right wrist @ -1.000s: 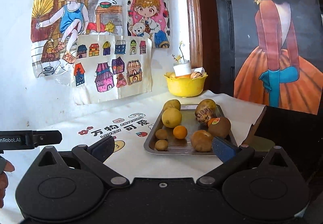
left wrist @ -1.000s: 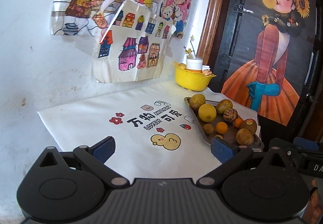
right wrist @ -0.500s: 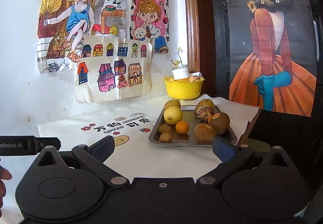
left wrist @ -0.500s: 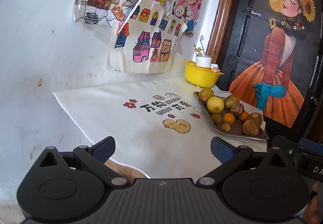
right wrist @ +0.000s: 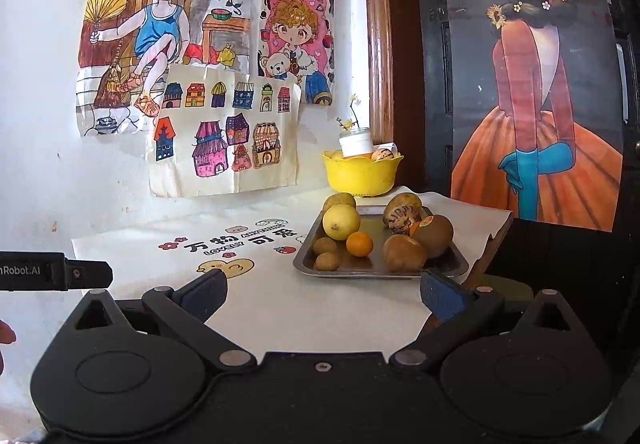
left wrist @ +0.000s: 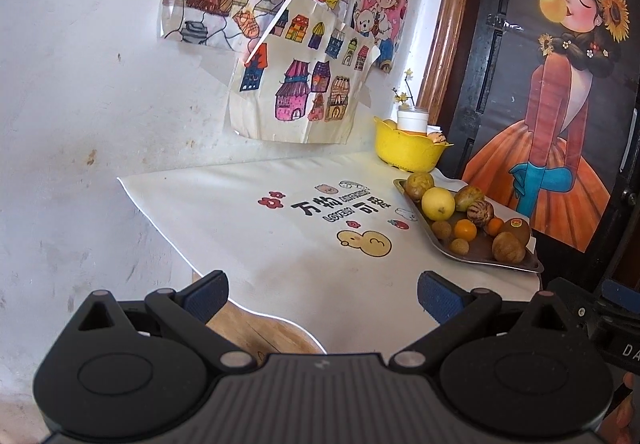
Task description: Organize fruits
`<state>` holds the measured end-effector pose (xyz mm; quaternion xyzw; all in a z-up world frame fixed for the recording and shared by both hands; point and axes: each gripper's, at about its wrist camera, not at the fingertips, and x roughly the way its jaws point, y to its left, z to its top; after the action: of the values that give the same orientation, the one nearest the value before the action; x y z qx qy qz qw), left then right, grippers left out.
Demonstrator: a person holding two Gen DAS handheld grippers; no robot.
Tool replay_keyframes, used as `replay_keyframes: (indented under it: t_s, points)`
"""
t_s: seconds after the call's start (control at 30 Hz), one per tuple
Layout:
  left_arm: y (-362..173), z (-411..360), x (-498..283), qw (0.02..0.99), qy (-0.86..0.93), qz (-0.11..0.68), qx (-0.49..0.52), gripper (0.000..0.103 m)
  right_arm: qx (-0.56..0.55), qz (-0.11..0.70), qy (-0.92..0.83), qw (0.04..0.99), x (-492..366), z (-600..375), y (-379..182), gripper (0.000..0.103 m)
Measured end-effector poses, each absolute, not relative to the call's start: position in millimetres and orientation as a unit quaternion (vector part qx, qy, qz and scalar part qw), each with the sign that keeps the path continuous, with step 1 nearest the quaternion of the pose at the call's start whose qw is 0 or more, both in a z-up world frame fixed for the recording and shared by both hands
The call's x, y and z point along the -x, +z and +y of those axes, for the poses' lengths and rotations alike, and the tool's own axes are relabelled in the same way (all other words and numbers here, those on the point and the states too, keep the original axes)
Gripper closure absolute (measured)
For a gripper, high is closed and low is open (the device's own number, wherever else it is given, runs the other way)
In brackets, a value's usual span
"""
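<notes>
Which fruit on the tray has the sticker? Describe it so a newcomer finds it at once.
Start at the metal tray on the white cloth, in front of the yellow bowl. In the right wrist view, look to the tray's right side: the brown kiwi sits there. It alone carries a small round orange and green sticker on top; its brown neighbours have none.

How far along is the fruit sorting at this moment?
Barely begun, by the look of it. Done: the yellow bowl already holds a few items beside a white jar, though whether these were sorted is unclear. In hand: nothing; the left gripper and right gripper are both open and empty. Left: the lemon, small orange and brown fruits on the metal tray.
</notes>
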<state>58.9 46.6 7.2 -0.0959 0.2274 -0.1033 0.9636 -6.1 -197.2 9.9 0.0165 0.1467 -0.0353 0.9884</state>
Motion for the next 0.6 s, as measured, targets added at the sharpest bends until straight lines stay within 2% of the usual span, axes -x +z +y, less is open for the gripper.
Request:
replay_keyframes:
  t_s: [0.6]
  points:
    - [0.8,47.1,-62.3,0.960,-0.103,0.242,0.101,0.000,-0.017,0.158,-0.031,0.987,2.7,-195.7,-1.1,0.001]
